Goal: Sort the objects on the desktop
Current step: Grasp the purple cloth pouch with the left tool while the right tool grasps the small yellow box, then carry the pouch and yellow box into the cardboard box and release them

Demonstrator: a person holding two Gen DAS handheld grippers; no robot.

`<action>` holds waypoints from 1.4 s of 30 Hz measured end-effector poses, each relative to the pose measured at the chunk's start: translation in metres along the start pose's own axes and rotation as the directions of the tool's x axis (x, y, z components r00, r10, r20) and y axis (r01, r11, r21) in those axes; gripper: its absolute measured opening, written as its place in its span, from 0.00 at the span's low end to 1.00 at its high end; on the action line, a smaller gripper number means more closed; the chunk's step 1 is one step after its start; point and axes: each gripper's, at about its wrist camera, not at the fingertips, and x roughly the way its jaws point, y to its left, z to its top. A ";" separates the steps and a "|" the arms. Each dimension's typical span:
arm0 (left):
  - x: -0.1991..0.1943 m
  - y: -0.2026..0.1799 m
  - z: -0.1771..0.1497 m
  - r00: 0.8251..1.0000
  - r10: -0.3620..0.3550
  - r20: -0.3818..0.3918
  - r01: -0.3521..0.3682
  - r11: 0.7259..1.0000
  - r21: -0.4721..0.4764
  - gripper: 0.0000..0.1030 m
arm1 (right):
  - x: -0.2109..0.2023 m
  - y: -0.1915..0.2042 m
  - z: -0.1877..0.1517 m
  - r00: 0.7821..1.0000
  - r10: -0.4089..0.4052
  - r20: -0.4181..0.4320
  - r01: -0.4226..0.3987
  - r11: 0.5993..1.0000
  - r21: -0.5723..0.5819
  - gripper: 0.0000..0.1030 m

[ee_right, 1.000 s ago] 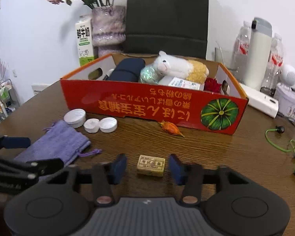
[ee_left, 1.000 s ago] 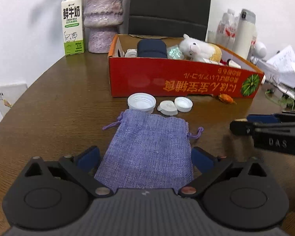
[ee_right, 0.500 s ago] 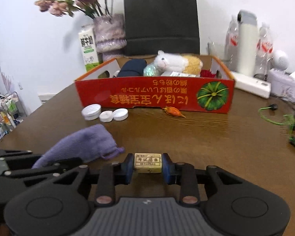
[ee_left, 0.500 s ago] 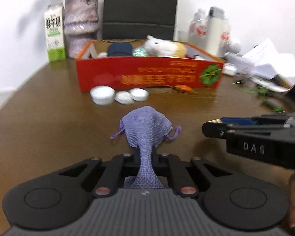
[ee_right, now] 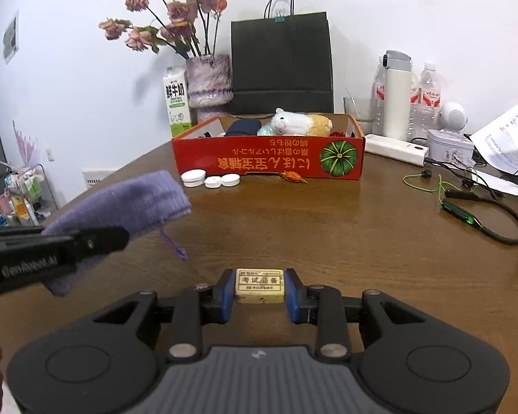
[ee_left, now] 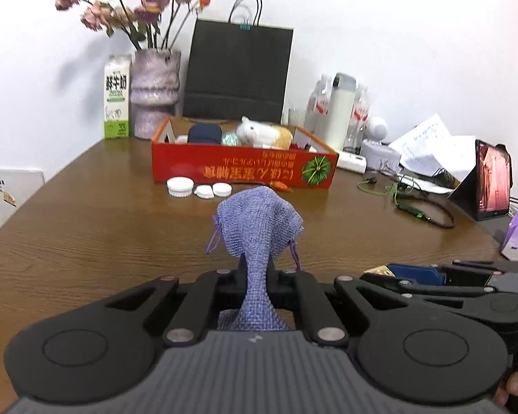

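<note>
The left gripper (ee_left: 257,276) is pressed together on the gathered neck of the purple cloth pouch (ee_left: 259,220), whose body stands bunched just ahead of the jaws with its drawstring ends dangling, clear of the wooden table (ee_left: 86,227). The right gripper (ee_right: 259,288), just beside it on the right, pinches the small cream eraser (ee_right: 259,285) flat between its blue pads, the eraser's long axis running across the jaws.

Both loads face the same way: the red cardboard box (ee_right: 269,162) lies straight ahead of both tools, well apart, its long side square across their line of travel. Neither hand looks clearly nearer to it; the right gripper lines up with the box's middle, while the left sits toward its left half. So the coming move is probably a forward carry over the near wall.

The box already holds a white plush toy (ee_right: 290,122), a dark blue case (ee_right: 243,127) and a few smaller items I cannot identify. Between tools and box, touching its near wall, lie 3 white lids (ee_right: 210,178) and 1 small orange object (ee_right: 293,176), still outside.
</note>
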 end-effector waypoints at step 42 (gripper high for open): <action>0.343 0.038 0.215 0.935 0.133 -0.330 -0.146 0.989 -0.013 0.65 | 0.325 -0.111 0.263 0.898 -0.168 -0.407 0.158 0.986 -0.059 0.34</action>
